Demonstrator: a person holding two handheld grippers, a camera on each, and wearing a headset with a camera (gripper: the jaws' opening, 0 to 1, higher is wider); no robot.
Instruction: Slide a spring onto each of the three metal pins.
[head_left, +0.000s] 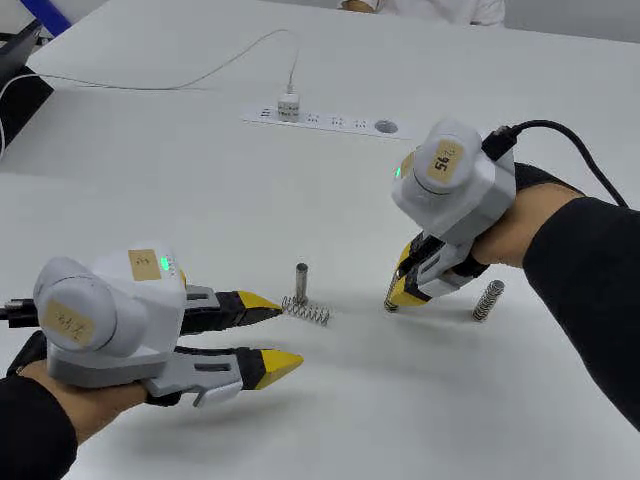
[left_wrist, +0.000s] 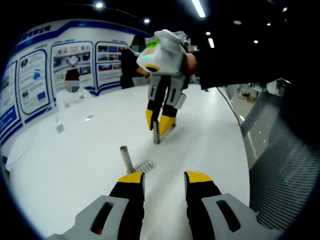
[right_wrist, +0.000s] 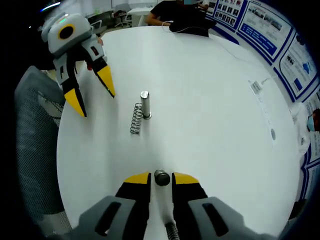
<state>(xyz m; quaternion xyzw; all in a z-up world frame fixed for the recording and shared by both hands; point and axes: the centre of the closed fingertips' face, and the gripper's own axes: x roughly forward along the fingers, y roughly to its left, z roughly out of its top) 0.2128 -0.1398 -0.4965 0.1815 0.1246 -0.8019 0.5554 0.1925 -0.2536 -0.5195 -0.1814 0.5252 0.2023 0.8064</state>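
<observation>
Loose spring: on its side on the white table, one end touching the foot of the upright pin; long axis flat, running from 10 to 4 o'clock in the head view.

Upright pin: standing bare on its base near the table's middle, with no coil on it yet.

Left gripper: jaws wide apart and holding nothing, low over the table and pointing toward 3 o'clock in the head view.

Deciding relation: loose spring at about 2 o'clock from the left tips in the head view, near but apart; in the left gripper view, just ahead at 11 o'clock from the gap. Spring's axis roughly in line with the jaws' reach, so likely to be pinched across its width. Left gripper clearly the nearer one, and the free one.

Right gripper: at 3 o'clock from the upright pin, well apart, tips down; jaws drawn in to a narrow gap, clamped on a held pin. Coils showing along that piece, apparently a spring already threaded on.

Second spring: lying flat just beyond the right gripper, at 3 o'clock.

Far edge: power strip at 12 o'clock, well clear of the work.
</observation>
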